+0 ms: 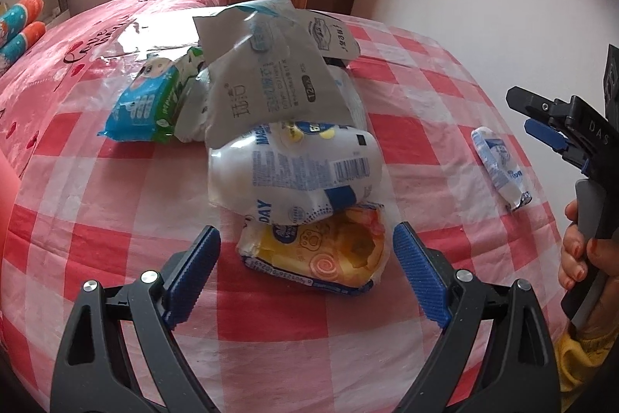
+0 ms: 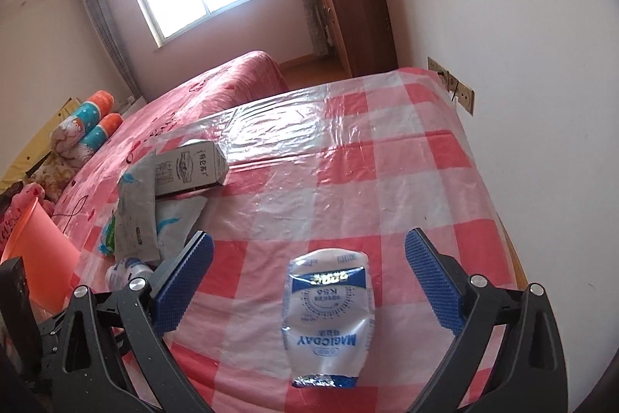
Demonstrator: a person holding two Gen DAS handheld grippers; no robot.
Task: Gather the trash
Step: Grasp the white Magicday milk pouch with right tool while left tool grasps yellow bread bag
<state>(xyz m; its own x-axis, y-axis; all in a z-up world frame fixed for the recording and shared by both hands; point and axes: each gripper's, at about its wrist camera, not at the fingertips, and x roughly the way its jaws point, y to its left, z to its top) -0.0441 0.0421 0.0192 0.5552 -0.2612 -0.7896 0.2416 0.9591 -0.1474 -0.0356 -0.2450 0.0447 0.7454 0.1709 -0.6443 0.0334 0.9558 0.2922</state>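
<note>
Both my claws, left gripper [image 1: 305,254] and right gripper [image 2: 309,281], are wide apart and hold nothing; all wrappers [image 1: 309,258] still lie on the table [image 1: 406,111]

1. My left claw [image 1: 305,266]: black plastic arms with triangular cut-outs, silver screws at the pivots, ribbed blue pads [image 1: 419,277].
2. My right claw [image 2: 307,281] has the same black frame, silver screws and blue pads; its side reads "DAS".
3. My right hand [image 1: 580,254]: red-painted nails, yellow sleeve [image 1: 580,362].
</note>
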